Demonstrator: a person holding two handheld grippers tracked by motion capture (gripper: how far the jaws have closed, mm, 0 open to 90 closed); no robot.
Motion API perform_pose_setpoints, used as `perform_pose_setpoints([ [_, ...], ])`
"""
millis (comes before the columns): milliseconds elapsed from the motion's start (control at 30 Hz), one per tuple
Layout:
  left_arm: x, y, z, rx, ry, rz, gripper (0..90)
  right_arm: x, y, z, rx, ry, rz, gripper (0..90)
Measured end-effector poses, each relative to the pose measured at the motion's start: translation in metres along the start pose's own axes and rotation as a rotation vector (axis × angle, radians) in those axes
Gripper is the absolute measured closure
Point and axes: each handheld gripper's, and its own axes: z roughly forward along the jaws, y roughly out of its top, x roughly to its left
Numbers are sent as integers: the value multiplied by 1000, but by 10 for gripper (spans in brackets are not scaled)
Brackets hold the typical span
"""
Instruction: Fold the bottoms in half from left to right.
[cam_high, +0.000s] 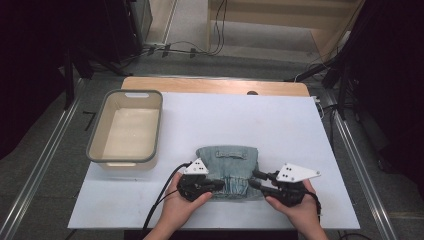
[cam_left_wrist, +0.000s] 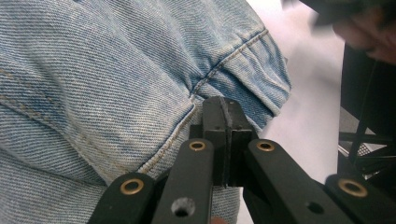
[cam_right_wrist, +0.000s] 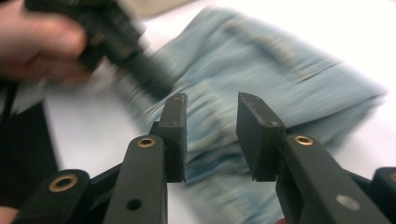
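Note:
A folded light-blue denim garment (cam_high: 229, 162) lies on the white table sheet (cam_high: 240, 120), near its front edge. My left gripper (cam_high: 221, 186) is at the garment's lower left edge. In the left gripper view its jaws are pressed together on a stitched hem of the denim garment (cam_left_wrist: 93, 70), and the cloth puckers around the left gripper (cam_left_wrist: 223, 105). My right gripper (cam_high: 251, 179) hovers at the garment's lower right side. Its jaws stand apart in the right gripper view, where the right gripper (cam_right_wrist: 212, 105) has nothing between its pads and the blurred denim garment (cam_right_wrist: 261, 70) lies beyond.
A cream tub with a grey rim (cam_high: 131, 92) stands at the left of the sheet. Wooden table edge (cam_high: 215, 85) runs along the back. Cables (cam_high: 200, 47) lie on the floor behind, and metal rails flank both sides.

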Motion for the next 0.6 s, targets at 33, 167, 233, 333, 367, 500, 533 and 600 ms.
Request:
perform_pose_setpoints([
  [33, 0, 0, 0, 1, -1, 0, 886, -4, 4, 0, -13, -20, 5, 680],
  [167, 0, -1, 0, -2, -5, -4, 886, -24, 19, 8, -38, -89, 39, 770],
  [233, 1, -1, 0, 2, -6, -1, 886, -35, 24, 17, -37, -99, 77, 800],
  [333, 1, -1, 0, 3, -7, 3, 886, -51, 27, 30, -32, -124, 121, 845],
  [367, 1, -1, 1, 2, -7, 3, 886, -55, 26, 35, -25, -141, 132, 850],
  [500, 1, -1, 1, 2, -10, 3, 887, -59, 19, 52, 40, -179, 116, 867],
  [533, 2, -1, 1, 3, -10, 4, 886, -59, 16, 55, 50, -177, 116, 871],
  [600, 2, -1, 1, 5, -13, 2, 887, -58, 10, 59, 64, -164, 122, 880],
])
